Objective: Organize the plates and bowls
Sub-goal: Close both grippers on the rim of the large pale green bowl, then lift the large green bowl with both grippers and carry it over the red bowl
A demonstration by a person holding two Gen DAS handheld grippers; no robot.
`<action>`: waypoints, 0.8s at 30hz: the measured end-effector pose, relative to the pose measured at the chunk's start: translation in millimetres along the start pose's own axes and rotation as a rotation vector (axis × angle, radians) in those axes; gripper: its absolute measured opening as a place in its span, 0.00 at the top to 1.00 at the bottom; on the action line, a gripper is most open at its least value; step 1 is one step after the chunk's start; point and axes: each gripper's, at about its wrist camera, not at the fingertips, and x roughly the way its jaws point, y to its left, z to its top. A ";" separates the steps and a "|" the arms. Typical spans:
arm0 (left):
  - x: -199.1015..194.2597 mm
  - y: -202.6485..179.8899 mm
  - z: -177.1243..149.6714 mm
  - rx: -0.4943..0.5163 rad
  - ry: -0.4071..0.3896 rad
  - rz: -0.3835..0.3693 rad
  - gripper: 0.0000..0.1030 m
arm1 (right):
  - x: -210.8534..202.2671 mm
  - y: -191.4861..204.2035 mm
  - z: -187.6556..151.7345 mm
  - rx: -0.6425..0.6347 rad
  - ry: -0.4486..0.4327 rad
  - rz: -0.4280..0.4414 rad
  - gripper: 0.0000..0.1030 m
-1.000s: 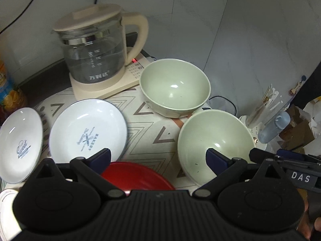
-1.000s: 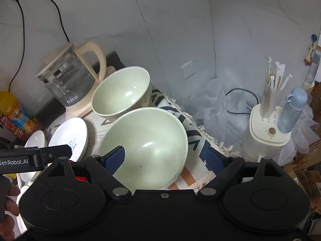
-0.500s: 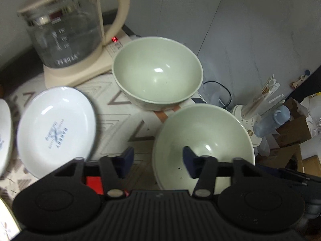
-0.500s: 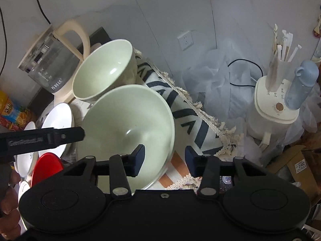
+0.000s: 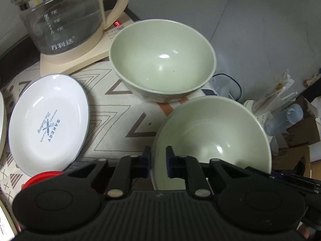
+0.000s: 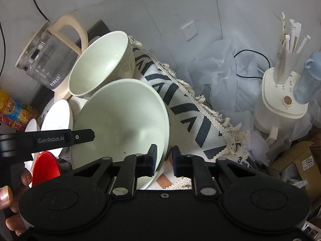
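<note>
The near green bowl (image 5: 210,132) (image 6: 120,116) sits on the patterned cloth (image 5: 120,116), in front of a second green bowl (image 5: 162,60) (image 6: 100,64). My left gripper (image 5: 158,160) straddles its left rim, jaws closing, with the rim between the pads. My right gripper (image 6: 165,156) straddles the opposite rim the same way, its jaws also closing on it. A white BAKERY plate (image 5: 48,124) (image 6: 56,118) lies to the left. A red bowl (image 5: 44,177) (image 6: 46,166) is half hidden under the left gripper.
A glass kettle (image 5: 60,20) (image 6: 46,60) on its cream base stands behind the plates. Another white plate (image 5: 2,124) shows at the left edge. Off the cloth's fringed edge are a white appliance (image 6: 280,104) with straws, a blue bottle (image 6: 307,80), plastic sheeting and cardboard boxes.
Both grippers came down toward the near green bowl. Their jaws went from wide open to nearly shut over its opposite rims.
</note>
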 end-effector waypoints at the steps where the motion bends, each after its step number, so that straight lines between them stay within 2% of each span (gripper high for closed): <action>1: 0.1 1.5 0.3 -0.012 -0.001 0.002 0.92 | -0.2 -0.1 0.0 -0.005 -0.004 0.002 0.85; 6: -11.5 -0.7 0.0 -0.013 -0.028 0.007 0.93 | -6.5 -0.1 1.9 -0.017 -0.029 -0.004 0.86; 13: -30.1 7.3 -2.9 -0.078 -0.074 -0.015 0.95 | -24.5 9.5 9.4 -0.053 -0.098 0.013 0.86; 24: -91.5 35.3 -0.6 -0.155 -0.193 -0.049 0.96 | -59.7 38.8 18.0 -0.065 -0.182 0.087 0.86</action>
